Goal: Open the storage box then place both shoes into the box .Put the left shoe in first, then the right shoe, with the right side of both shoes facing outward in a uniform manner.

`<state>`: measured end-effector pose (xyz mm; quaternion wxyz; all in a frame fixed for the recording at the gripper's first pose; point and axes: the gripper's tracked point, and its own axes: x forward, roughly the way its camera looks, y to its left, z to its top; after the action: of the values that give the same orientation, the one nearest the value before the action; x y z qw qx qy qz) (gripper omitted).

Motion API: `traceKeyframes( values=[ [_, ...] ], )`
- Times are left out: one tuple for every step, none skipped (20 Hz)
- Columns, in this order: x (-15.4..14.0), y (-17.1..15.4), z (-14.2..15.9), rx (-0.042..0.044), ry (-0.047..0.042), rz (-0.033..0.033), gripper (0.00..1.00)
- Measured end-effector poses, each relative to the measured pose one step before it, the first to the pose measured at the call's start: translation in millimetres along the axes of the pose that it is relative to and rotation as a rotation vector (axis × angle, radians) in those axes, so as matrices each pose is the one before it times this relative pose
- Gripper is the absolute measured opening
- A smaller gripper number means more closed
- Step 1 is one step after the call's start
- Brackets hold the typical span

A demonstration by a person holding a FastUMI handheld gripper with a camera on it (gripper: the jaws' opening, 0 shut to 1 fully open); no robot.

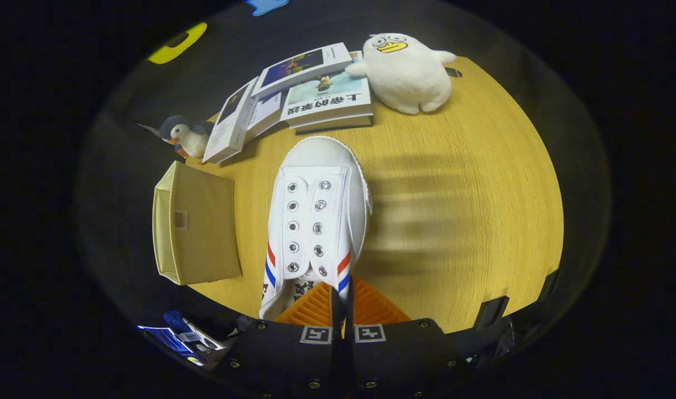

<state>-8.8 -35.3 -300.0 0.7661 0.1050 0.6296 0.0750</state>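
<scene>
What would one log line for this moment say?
gripper: shut on white shoe, lifted over wooden table | storage box: beside shoe | phase: carrying shoe

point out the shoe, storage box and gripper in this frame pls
white shoe (315, 216): gripper view, on its eyelet panel, toe pointing away.
storage box (196, 230): gripper view, on its lid panel.
gripper (342, 302): gripper view, midway between fingertips, shut on the shoe's heel edge.

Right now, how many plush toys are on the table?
2. A white duck plush sits beyond the books, far ahead of the claw, which is shut on the shoe. A small penguin plush stands beside the books, behind the storage box.
</scene>
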Motion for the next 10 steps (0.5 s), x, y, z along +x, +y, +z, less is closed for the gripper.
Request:
traceKeyframes(
  values=[
    [-4.28, 9.81, 2.11, -0.00998, -0.00627, 0.01013, 0.01],
    [-4.12, 9.89, 2.46, -0.01404, -0.00579, 0.00896, 0.01],
    [-2.91, 9.36, 2.49, -0.01399, -0.00574, 0.00613, 0.01],
    [-3.00, 9.46, 2.62, -0.01266, -0.00270, 0.00515, 0.01],
    [-1.06, 10.75, 1.90, -0.01163, -0.00121, 0.00954, 0.01],
    [-1.62, 12.09, 2.33, -0.00874, 0.00085, 0.01277, 0.01],
    [-1.00, 11.48, 1.98, -0.00931, 0.00194, 0.01346, 0.01],
    [-0.78, 12.08, 2.40, -0.01205, 0.00150, 0.01062, 0.01],
    [0.02, 10.40, 2.29, -0.01711, 0.00152, 0.00689, 0.01],
    [-0.32, 10.02, 3.16, -0.01968, 0.00048, 0.00250, 0.01]
  ],
)
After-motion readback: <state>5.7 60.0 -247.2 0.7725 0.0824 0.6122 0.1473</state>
